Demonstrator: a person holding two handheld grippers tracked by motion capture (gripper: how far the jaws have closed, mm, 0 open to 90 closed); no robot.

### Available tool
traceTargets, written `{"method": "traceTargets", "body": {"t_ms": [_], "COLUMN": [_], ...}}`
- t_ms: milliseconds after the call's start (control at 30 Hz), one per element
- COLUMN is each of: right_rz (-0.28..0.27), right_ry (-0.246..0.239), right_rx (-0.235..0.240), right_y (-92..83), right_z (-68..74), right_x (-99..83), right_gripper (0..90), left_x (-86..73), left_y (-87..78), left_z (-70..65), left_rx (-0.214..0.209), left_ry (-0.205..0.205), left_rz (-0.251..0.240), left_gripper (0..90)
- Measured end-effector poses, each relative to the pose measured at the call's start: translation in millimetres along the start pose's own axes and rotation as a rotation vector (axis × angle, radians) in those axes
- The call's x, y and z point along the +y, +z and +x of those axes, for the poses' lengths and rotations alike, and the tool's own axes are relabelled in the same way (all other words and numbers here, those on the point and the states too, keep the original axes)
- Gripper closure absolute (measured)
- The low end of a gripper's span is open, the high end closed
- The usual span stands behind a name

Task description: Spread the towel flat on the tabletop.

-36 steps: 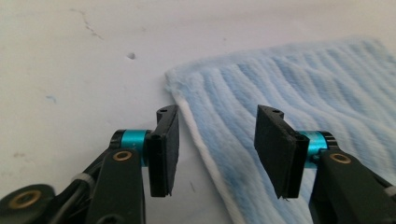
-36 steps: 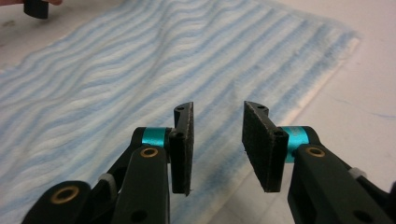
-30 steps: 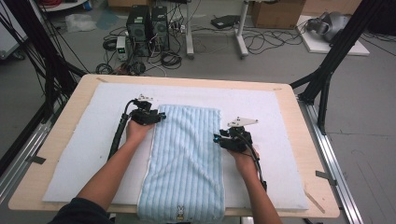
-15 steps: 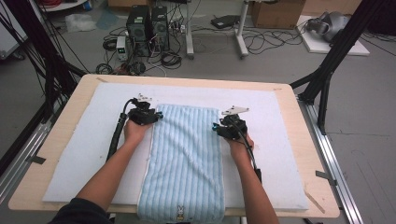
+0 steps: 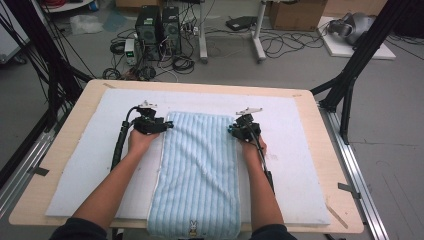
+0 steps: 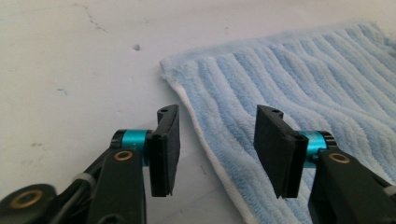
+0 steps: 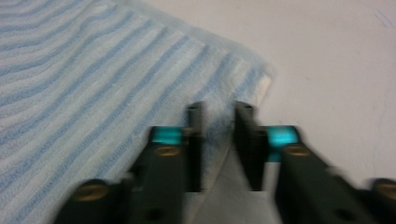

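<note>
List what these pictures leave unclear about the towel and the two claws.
- Right gripper view: motion blur; whether the right claw, whose jaws have just been closing, pinches the striped towel edge or only straddles it is unclear.
- High view: the towel's near end is cut off by the bottom edge at the rabbit emblem.
- High view: the left claw jaws are too small to read; the left gripper view shows them open astride the towel's white hem.

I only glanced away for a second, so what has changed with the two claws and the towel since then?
The right claw slid along the striped blue towel's right edge toward its far corner, and its jaws have just been closing, with that edge between them. The left claw kept its place at the far left corner; its jaws have been opening, straddling the edge without pressing it. The towel lies flat on the white mat as before.
</note>
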State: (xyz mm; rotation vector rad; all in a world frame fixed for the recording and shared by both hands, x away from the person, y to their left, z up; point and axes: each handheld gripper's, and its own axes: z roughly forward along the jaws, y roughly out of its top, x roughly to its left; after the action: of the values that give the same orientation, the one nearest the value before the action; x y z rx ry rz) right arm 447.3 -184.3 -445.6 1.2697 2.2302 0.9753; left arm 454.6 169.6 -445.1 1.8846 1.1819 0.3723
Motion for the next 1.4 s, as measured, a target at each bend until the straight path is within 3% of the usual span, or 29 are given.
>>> {"method": "traceTargets", "body": {"t_ms": [133, 200, 300, 400, 433, 500, 600, 633, 700, 767, 900, 967, 1033, 1133, 1267, 1400], "right_rz": [0.051, 0.053, 0.033, 0.007, 0.0, -0.012, -0.027, -0.033, -0.043, -0.053, -0.084, -0.103, -0.116, -0.123, -0.181, -0.208], "right_ry": [-0.039, -0.013, 0.014, 0.023, 0.025, 0.02, 0.016, 0.017, 0.017, 0.004, 0.021, 0.016, 0.011, 0.018, -0.008, -0.051], "right_rx": [-0.091, -0.122, -0.125, -0.098, -0.097, -0.087, -0.071, -0.064, -0.054, -0.026, 0.05, 0.076, 0.092, 0.123, 0.136, 0.147], "right_y": [3.8, 5.2, 5.8, 1.9, -0.5, -4.7, -12.9, -15.7, -21.0, -26.8, -40.4, -48.5, -55.1, -66.9, -84.4, -95.4], "right_z": [0.3, -3.9, -6.4, -5.8, -5.3, -5.4, -7.7, -8.6, -9.8, -11.3, -13.1, -13.7, -13.8, -14.6, -9.3, -2.4], "right_x": [11.0, 12.0, 11.3, 10.8, 10.5, 9.3, 5.5, 4.0, 0.8, -2.8, -13.3, -20.4, -25.6, -31.5, -33.5, -39.7], "right_gripper": [86.7, 86.6, 81.8, 73.2, 71.8, 70.6, 70.6, 70.1, 68.8, 65.7, 60.3, 55.0, 50.1, 38.9, 28.8, 19.1], "left_x": [-1.5, -1.8, -1.7, -1.6, -1.3, -0.9, -1.5, -1.6, -1.2, -0.4, -1.7, -5.9, -9.6, -16.4, -24.1, -28.6], "left_y": [4.4, 5.5, 7.4, 8.4, 8.9, 10.1, 10.6, 10.5, 7.7, 2.2, -13.1, -19.6, -24.0, -30.8, -39.7, -50.9], "left_z": [-5.5, -8.3, -11.8, -14.4, -14.3, -14.2, -11.0, -11.0, -7.8, -4.8, -1.4, -1.5, -4.0, -7.7, -13.1, -15.0], "left_rx": [-0.005, -0.001, 0.012, 0.032, 0.029, 0.077, 0.08, 0.09, 0.08, 0.056, -0.037, -0.115, -0.187, -0.262, -0.24, -0.246], "left_ry": [0.015, 0.035, 0.055, 0.108, 0.101, 0.109, 0.064, 0.062, 0.036, 0.022, 0.025, 0.022, 0.03, 0.066, 0.13, 0.134], "left_rz": [0.022, 0.036, 0.033, 0.034, 0.03, 0.025, 0.01, 0.002, -0.002, -0.009, -0.103, -0.144, -0.153, -0.191, -0.203, -0.214], "left_gripper": [53.8, 53.6, 55.4, 73.1, 84.5, 87.4, 87.2, 82.6, 62.5, 54.0, 42.8, 38.0, 33.3, 28.3, 28.5, 28.7]}}
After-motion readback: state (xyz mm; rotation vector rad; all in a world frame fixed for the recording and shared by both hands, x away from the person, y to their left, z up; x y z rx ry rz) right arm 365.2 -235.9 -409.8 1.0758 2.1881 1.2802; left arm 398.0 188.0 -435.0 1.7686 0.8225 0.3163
